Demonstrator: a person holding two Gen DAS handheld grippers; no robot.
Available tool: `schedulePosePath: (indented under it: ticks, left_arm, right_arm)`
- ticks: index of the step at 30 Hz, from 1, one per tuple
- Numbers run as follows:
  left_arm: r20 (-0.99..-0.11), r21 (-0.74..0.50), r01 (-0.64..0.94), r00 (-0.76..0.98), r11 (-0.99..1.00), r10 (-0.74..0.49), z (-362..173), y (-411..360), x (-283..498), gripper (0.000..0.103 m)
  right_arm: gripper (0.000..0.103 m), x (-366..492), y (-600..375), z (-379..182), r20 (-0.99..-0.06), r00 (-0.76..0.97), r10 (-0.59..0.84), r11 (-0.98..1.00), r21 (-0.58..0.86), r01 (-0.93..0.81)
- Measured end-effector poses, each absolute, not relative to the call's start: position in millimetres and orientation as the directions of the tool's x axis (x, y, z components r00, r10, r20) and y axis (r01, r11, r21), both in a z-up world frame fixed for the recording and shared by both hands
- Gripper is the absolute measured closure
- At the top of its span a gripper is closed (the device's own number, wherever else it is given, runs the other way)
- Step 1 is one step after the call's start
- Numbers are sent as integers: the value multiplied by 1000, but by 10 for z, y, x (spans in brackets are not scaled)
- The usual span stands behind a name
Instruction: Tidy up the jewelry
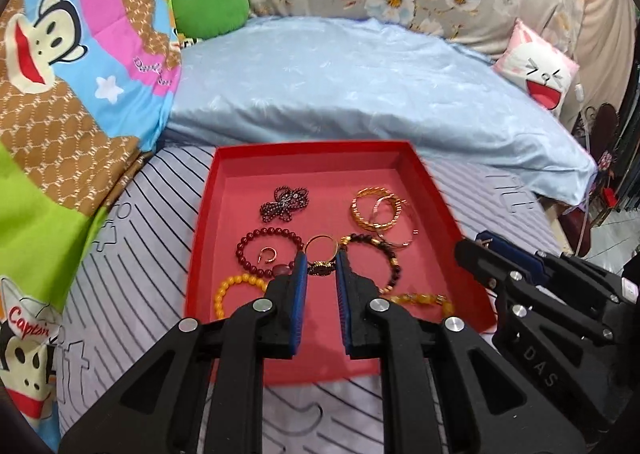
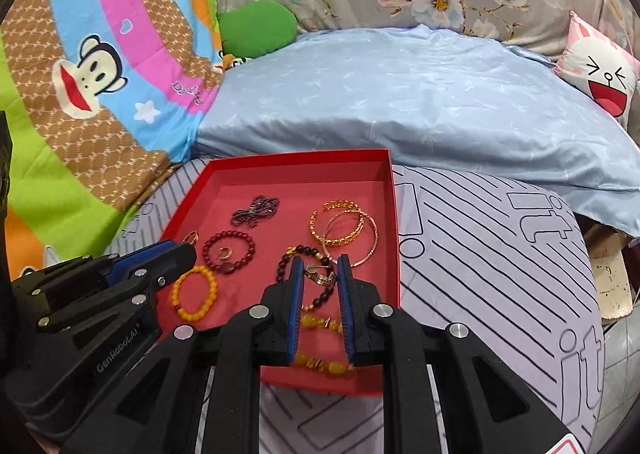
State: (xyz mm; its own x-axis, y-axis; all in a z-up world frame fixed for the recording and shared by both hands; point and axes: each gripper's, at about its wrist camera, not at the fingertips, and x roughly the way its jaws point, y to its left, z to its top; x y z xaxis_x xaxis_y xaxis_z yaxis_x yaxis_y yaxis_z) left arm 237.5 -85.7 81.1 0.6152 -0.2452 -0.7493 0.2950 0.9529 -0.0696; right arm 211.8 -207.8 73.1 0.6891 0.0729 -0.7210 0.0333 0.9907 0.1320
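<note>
**Op:** Both jaws open, nothing gripped. Left gripper [image 1: 321, 260] hangs over the shallow red cardboard tray [image 1: 434, 190] on the striped grey bedsheet [image 1: 132, 238]; in its view a thin gold ring with a dark ornament [image 1: 320, 254] lies between the fingertips. Right gripper [image 2: 319, 268] is over the dark brown bead bracelet with gold charm [image 2: 285, 264].

**Note-taker:** Where is the rest of the jewelry?

**Op:** All in the tray. Dark beaded bow brooch [image 1: 285, 202] at 11 o'clock, gold chain bangles [image 1: 378, 210] at 1, dark red bead bracelet [image 1: 269, 250] at 9 with a small gold hoop inside, yellow bead bracelet [image 1: 236, 290] at 7.

**Note-taker:** How to pick cleanly?

**Op:** My judgement: the ring touches the brown bracelet, so I'd descend straight, pinch the band only, lift slowly. One gripper at a time; they sit close. Snagging neighbours is the risk.
</note>
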Motion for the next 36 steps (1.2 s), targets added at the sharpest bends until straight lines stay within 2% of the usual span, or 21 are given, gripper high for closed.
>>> schedulePosePath:
  ticks: [12,14,20,36]
  left_arm:
    - [-798,-18,270,576,963,-176,349,-913,2613,88]
    - [-802,-18,264,573,964,-171,331,-915,2631,81]
    - [-795,-8,259,584,966,-163,366,-924,2593,74]
    - [-768,16,247,624,969,-146,648,-827,1921,74]
  right_arm:
    - [86,2408,-2072,314,-771,635,47,994,100,49]
    - [82,2412,-2078,304,-771,636,42,994,98,54]
    - [77,2334,-2084,343,-764,644,44,993,106,58]
    - [76,1550,-1978,661,-727,687,-7,991,85,100]
